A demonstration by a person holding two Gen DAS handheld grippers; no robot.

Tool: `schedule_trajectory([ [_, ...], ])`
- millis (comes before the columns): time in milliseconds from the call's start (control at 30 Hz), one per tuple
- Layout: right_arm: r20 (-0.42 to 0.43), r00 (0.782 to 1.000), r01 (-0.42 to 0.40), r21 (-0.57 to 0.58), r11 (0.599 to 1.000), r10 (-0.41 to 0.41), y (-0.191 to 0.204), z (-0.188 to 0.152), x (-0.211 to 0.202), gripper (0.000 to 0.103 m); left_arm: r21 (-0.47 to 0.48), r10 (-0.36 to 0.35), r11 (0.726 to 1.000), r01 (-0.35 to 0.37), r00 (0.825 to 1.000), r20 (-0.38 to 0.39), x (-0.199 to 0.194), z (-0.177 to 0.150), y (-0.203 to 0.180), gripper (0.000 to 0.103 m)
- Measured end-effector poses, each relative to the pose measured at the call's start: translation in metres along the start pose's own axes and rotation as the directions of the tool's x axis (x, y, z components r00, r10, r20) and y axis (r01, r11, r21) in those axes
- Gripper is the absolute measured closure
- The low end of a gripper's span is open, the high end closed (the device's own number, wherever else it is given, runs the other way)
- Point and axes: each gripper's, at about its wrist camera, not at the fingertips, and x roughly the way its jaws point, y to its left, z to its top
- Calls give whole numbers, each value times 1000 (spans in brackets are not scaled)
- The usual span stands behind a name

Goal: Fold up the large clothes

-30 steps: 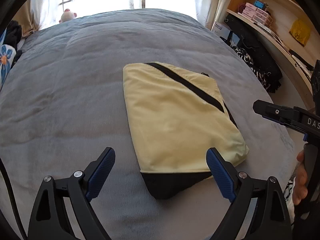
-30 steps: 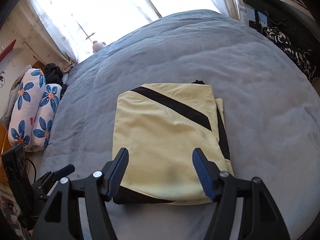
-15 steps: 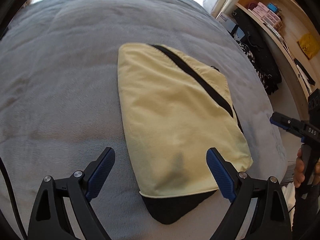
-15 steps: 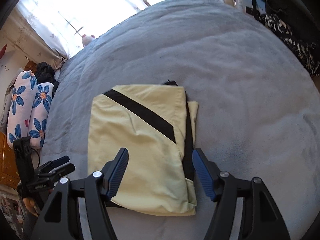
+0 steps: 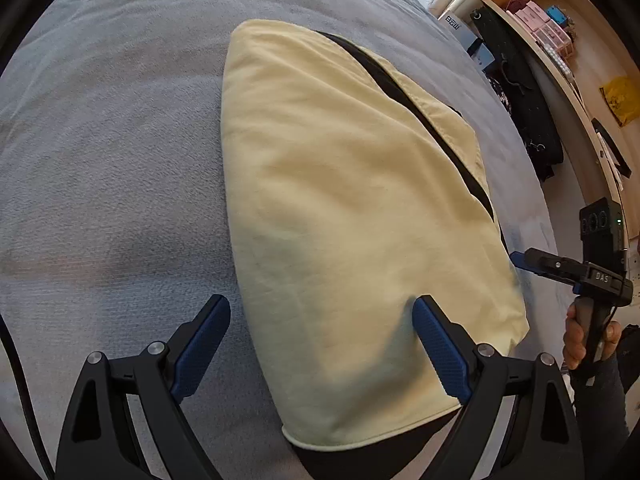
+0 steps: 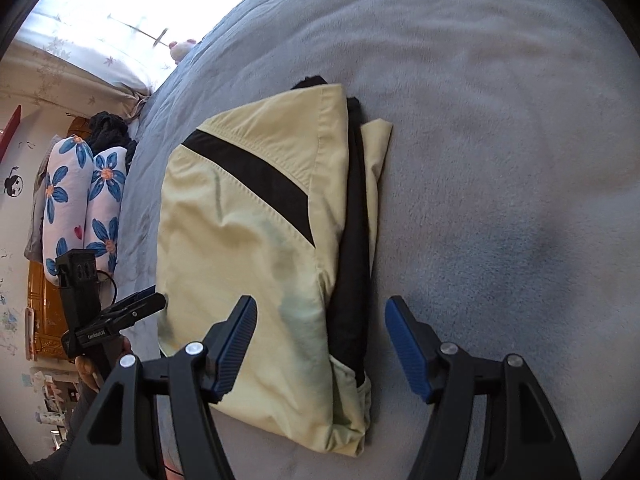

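Observation:
A folded pale yellow garment (image 5: 340, 200) with a black diagonal stripe and black under-layers lies on the grey bed cover (image 5: 100, 160). My left gripper (image 5: 320, 320) hangs open just above its near left part, one finger over the bed cover and the other over the cloth. In the right wrist view the garment (image 6: 240, 240) shows its stacked black and yellow edge. My right gripper (image 6: 320, 312) stands open over that near right edge, holding nothing. Each gripper shows in the other's view: the right gripper (image 5: 520, 258) and the left gripper (image 6: 148, 304), each held by a hand.
Flowered pillows (image 6: 76, 200) and dark clothes (image 6: 108, 128) lie at the bed's left end. A wooden shelf (image 5: 560, 52) with boxes and a black bag (image 5: 520, 92) stands beside the bed on the right. A plush toy (image 6: 180, 48) sits by the bright window.
Both grippers have come down and forward toward the garment, which now fills much more of each view. Their jaws stay the same width. The garment has not moved.

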Motion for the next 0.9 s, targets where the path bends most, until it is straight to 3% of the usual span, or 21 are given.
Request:
schedule_trajectory([
  [167, -39, 998, -40, 9, 999, 41, -10, 4, 22, 36, 7, -40, 999, 40, 999, -3, 14, 1, 0, 11],
  [400, -51, 985, -164, -16, 986, 163, -7, 16, 42, 36, 15, -72, 997, 72, 997, 14, 30, 4, -4, 7],
  [733, -44, 985, -173, -126, 977, 169, 19, 23, 65, 35, 41, -82, 996, 80, 996, 34, 39, 10, -8, 1],
  [833, -29, 985, -171, -124, 977, 168, 21, 24, 67, 38, 41, -88, 995, 86, 995, 40, 40, 11, -6, 1],
  [900, -25, 986, -168, -114, 979, 167, 22, 24, 69, 49, 42, -85, 996, 83, 995, 47, 41, 12, -9, 1],
])
